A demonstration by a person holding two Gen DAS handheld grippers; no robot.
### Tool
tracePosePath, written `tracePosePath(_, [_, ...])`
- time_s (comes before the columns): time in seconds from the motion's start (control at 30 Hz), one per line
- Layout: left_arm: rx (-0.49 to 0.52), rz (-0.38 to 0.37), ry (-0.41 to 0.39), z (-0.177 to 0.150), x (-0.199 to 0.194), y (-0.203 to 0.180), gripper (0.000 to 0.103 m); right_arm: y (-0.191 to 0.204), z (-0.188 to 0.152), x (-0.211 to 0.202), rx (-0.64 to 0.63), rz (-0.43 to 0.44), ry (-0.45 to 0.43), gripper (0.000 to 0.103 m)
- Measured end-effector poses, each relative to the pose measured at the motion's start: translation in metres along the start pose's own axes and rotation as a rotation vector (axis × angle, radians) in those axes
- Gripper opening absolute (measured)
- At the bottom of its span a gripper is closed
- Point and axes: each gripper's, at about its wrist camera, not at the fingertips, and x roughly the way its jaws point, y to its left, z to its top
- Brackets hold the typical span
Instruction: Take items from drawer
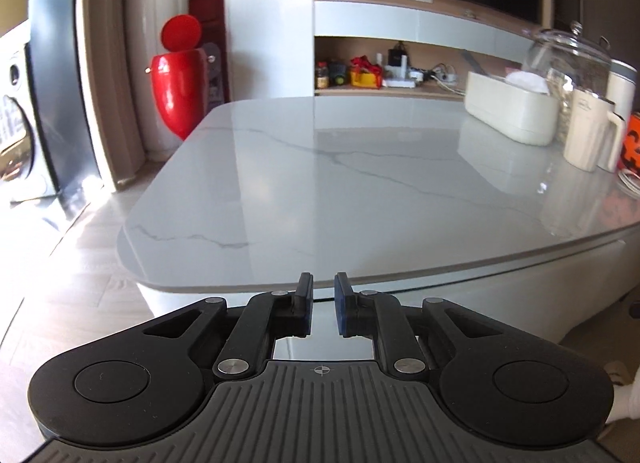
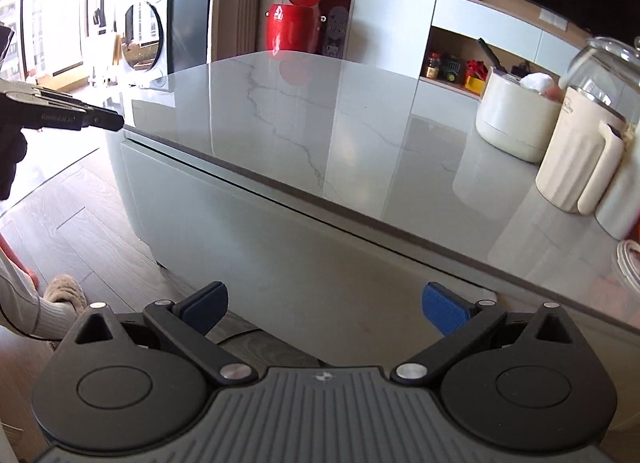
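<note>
A marble-topped table has a pale drawer front under its top edge, closed, so nothing inside it shows. My right gripper is wide open with nothing between its blue pads, held just in front of that drawer front and below the tabletop edge. My left gripper is level with the near edge of the tabletop. Its pads are almost together, with only a thin empty gap. In the right wrist view the left gripper appears as a dark tip at the table's left corner.
On the right of the tabletop stand a cream container, a glass jar and a cream ribbed jug. A red bin stands on the floor behind the table. A slippered foot rests by the table base.
</note>
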Motion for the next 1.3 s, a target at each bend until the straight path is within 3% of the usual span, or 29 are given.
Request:
tracePosePath(0.13, [-0.188, 0.032, 0.069, -0.017, 0.005, 0.039, 0.015, -0.030, -0.011, 0.025, 0.085, -0.031, -0.004, 0.103])
tracePosePath(0.2, [-0.250, -0.007, 0.082, -0.023, 0.006, 0.047, 0.015, -0.045, -0.026, 0.036, 0.182, -0.060, 0.018, 0.103])
tracePosePath(0.3, [-0.383, -0.117, 0.156, -0.030, 0.015, 0.060, 0.015, -0.056, -0.032, 0.045, 0.234, -0.119, 0.053, 0.103])
tracePosePath(0.37, [-0.437, -0.174, 0.162, -0.032, 0.018, 0.063, 0.015, -0.064, -0.031, 0.046, 0.264, -0.152, 0.045, 0.103])
tracePosePath(0.5, [-0.317, -0.102, 0.125, -0.025, 0.016, 0.050, 0.015, -0.076, -0.025, 0.060, 0.325, -0.199, 0.061, 0.103])
tracePosePath(0.7, [-0.327, -0.046, 0.081, -0.018, 0.010, 0.057, 0.015, -0.071, -0.020, 0.068, 0.297, -0.175, 0.038, 0.103])
tracePosePath(0.83, [-0.368, -0.072, 0.088, -0.016, 0.009, 0.063, 0.015, -0.074, -0.024, 0.064, 0.315, -0.138, 0.036, 0.103])
tracePosePath(1.03, [-0.330, -0.073, 0.104, -0.013, 0.016, 0.052, 0.015, -0.064, -0.028, 0.058, 0.239, -0.142, 0.057, 0.103])
tracePosePath(1.3, [-0.301, -0.066, 0.126, -0.006, 0.031, 0.041, 0.016, -0.069, -0.031, 0.052, 0.294, -0.111, 0.051, 0.103])
